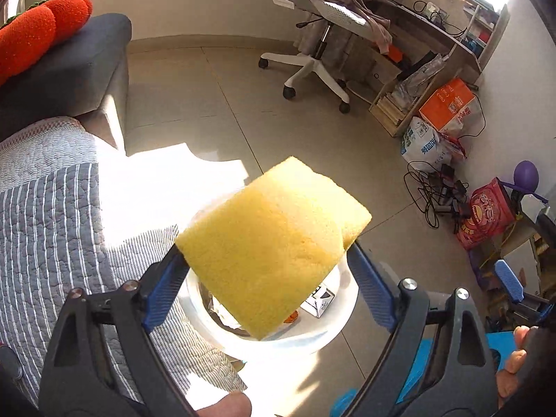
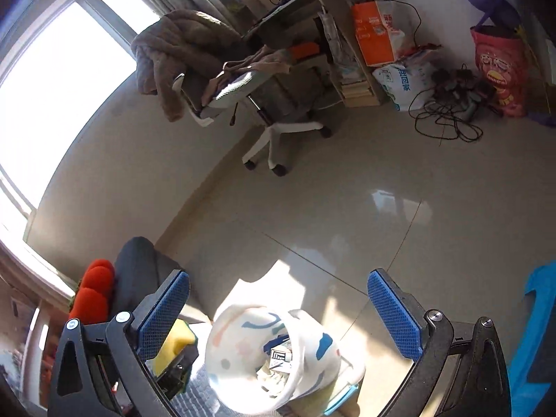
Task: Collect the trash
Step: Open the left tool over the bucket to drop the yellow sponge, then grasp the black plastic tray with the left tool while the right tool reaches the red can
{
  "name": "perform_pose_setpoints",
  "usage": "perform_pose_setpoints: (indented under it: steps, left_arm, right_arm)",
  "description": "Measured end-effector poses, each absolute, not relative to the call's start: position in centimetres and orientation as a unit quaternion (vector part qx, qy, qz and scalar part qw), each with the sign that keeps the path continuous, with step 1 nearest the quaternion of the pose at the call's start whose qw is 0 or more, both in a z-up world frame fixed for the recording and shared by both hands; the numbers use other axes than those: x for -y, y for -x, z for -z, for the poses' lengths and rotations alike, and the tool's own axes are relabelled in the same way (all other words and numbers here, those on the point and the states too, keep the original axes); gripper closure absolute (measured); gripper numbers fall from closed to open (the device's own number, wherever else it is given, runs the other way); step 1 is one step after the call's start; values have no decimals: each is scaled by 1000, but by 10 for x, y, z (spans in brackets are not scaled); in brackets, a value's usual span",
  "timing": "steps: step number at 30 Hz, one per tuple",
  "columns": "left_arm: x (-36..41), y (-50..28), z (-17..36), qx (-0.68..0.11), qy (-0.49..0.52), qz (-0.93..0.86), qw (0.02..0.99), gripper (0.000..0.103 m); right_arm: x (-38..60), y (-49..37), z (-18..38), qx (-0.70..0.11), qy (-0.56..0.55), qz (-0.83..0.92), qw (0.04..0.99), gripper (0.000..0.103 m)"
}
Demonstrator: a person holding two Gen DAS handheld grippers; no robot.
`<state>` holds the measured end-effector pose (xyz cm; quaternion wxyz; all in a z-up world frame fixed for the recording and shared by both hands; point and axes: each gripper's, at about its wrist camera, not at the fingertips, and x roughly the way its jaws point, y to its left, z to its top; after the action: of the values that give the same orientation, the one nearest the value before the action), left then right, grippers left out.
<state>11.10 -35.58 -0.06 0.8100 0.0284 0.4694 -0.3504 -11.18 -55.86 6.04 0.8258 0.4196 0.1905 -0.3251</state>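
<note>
The left tongs (image 1: 267, 253) are closed on a yellow sponge (image 1: 278, 243), pinched between the blue pads and held tilted directly above the white trash bin (image 1: 344, 316). The bin stands on the tiled floor (image 1: 243, 104) just beside the striped quilt (image 1: 45, 208); inside lie a small carton (image 1: 321, 300) and what looks like crumpled paper. The right tongs (image 2: 278, 309) are spread wide and hold nothing, hovering over the same patterned bin.

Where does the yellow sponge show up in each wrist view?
Left wrist: yellow sponge fills the lower centre, held between the left gripper fingers above the white bin.
Right wrist: only a sliver at lower left, behind the near finger.
Shared landmark: the white office chair.
</note>
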Motion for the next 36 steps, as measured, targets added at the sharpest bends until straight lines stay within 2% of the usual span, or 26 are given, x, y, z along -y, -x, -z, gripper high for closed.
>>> perform_pose_setpoints:
  steps: [2,5,15,24,36]
  left_arm:
    - [352,-110,1,-472,-24,348,810,4]
    - [342,-107,-1,-469,-30,341,814,1]
    - [256,-98,-26,-430,-19,311,848,1]
    - [135,-97,-28,-416,25,242,876,1]
    - [-17,-123,-17,-414,26,73,907,1]
  right_arm:
    - [560,108,-57,-197,-430,318,822,0]
    - [558,106,-56,-198,-433,314,821,0]
    - [518,73,-53,-231,-420,240,844,0]
    - [400,1,-50,-310,-286,160,893,0]
    - [260,-64,-27,-376,-132,84,913,0]
